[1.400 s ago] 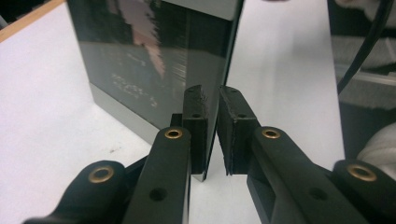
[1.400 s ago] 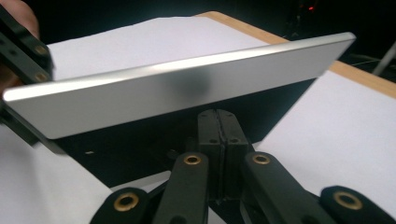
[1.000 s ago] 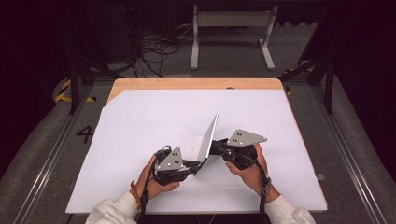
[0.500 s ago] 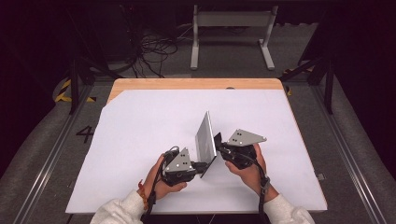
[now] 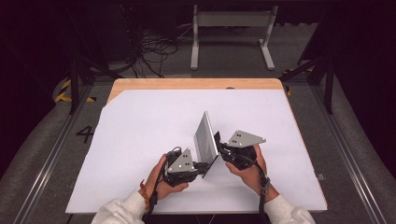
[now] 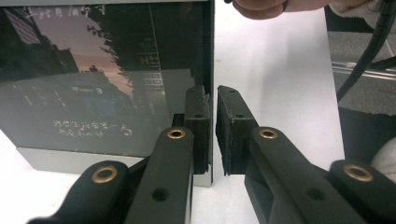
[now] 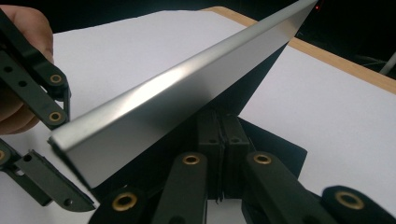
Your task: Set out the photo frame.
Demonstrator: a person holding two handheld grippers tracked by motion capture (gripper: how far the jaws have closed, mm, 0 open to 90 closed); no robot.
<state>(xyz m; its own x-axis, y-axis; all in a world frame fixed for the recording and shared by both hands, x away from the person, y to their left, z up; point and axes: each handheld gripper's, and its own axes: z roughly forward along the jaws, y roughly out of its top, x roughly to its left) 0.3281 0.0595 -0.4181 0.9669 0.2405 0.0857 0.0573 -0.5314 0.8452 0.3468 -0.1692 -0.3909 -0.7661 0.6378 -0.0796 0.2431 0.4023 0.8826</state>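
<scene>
Silvery, thin booklet [image 5: 205, 140] stands half-open above the white desk [image 5: 140, 140], each cover clamped by closed fingers of left gripper [image 5: 198, 166] and right gripper [image 5: 221, 148]; next, probably, spreading them evenly.

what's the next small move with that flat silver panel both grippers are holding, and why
Probably keep tipping the thin silver panel with the dark printed face toward upright: it leans on the white table cover, with the left gripper and right gripper each clamped on an edge.
</scene>
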